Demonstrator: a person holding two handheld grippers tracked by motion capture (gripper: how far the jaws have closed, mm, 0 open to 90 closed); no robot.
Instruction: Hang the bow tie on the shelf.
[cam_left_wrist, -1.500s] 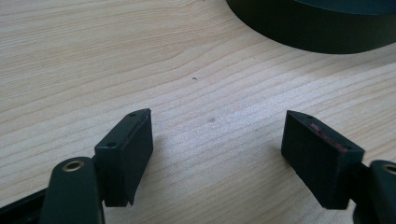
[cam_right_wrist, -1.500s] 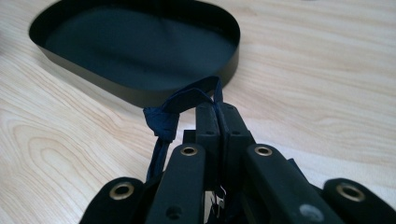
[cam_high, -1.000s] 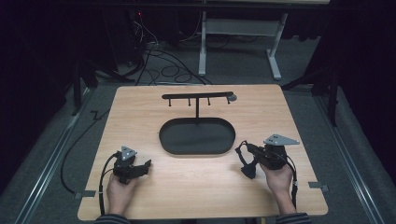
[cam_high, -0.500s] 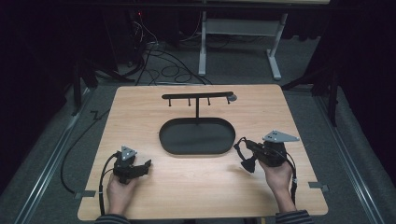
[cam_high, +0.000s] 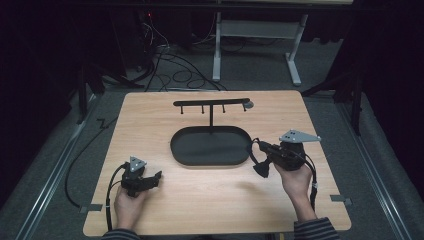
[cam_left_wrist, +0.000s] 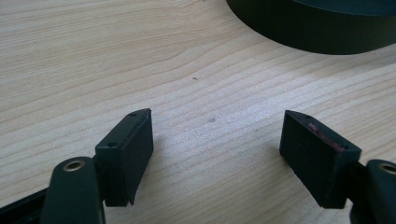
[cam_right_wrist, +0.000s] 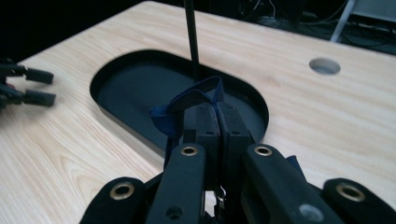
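With my right claw (cam_right_wrist: 215, 122) clamped tight on a dark blue strap (cam_right_wrist: 187, 103), I hold it lifted off the table (cam_high: 210, 200), just beside the right end of the black oval tray (cam_high: 210, 159), I'd guess ready for a hook on the rack (cam_high: 211, 103) rising behind. The strap loops up over the jaw tips, flat woven fabric, limp, with a small metal clip dangling beneath. My left claw (cam_left_wrist: 217, 135) sits low over bare wood, jaws spread wide, gripping nothing, parked well clear of the tray.
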